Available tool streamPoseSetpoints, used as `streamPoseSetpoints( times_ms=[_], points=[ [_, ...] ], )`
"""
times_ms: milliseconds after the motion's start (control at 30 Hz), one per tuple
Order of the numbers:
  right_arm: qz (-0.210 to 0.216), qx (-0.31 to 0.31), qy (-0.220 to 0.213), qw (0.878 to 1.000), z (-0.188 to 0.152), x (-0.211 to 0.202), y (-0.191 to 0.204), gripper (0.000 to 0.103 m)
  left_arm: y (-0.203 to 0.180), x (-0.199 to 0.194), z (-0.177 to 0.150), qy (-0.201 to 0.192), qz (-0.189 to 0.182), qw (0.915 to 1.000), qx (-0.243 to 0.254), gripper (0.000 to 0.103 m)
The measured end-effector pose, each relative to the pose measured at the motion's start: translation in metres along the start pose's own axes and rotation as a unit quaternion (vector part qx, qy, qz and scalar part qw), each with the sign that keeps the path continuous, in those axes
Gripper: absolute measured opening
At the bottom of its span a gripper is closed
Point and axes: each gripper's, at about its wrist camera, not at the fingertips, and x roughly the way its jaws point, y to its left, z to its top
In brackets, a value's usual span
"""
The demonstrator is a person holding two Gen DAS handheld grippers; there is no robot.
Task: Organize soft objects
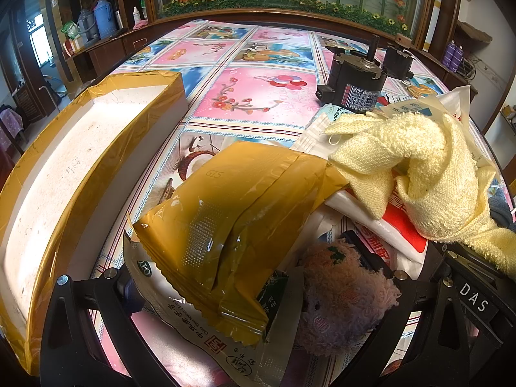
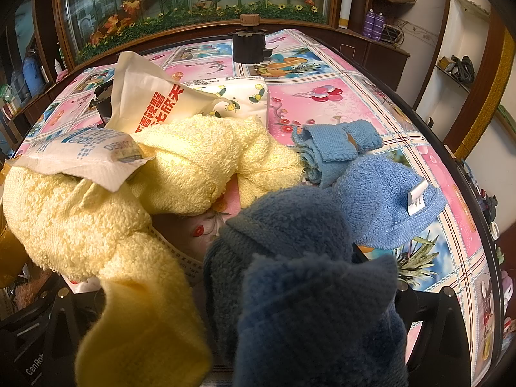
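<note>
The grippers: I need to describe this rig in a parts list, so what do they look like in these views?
Both are matte black. The left gripper has two angular finger arms with cut-out slots and silver screws. A black part beside it carries white "DAS" lettering. The right gripper is mostly hidden by towels; its body shows white "GenRo..." lettering. No cables or sleeves visible.

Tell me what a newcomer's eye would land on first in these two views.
The crumpled yellow towel heaped mid-table, with a dark blue towel bunched right at the right gripper's camera. In the left wrist view, a mustard-yellow packet fills the space between the left gripper's fingers, and a tape-edged white foam box stands open at far left.
</note>
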Motion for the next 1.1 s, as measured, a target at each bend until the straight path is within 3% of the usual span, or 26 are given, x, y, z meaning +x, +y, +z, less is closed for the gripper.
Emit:
streamPoseSetpoints(
  times_ms=[1000, 1100],
  points=[
    [0.001, 0.001, -0.001, 1.000, -0.0016, -0.0005, -0.0025, 0.103, 0.0008, -0.0003, -0.0043, 0.001, 0.002, 1.0000, -0.003, 0.103],
    [0.007, -0.002, 0.008, 1.000, -0.0033, -0.0013, -0.0054, 0.103, -0.0046, -0.0032, -0.0069, 0.022, -0.026, 0.9987, 0.039, 0.103]
  ],
)
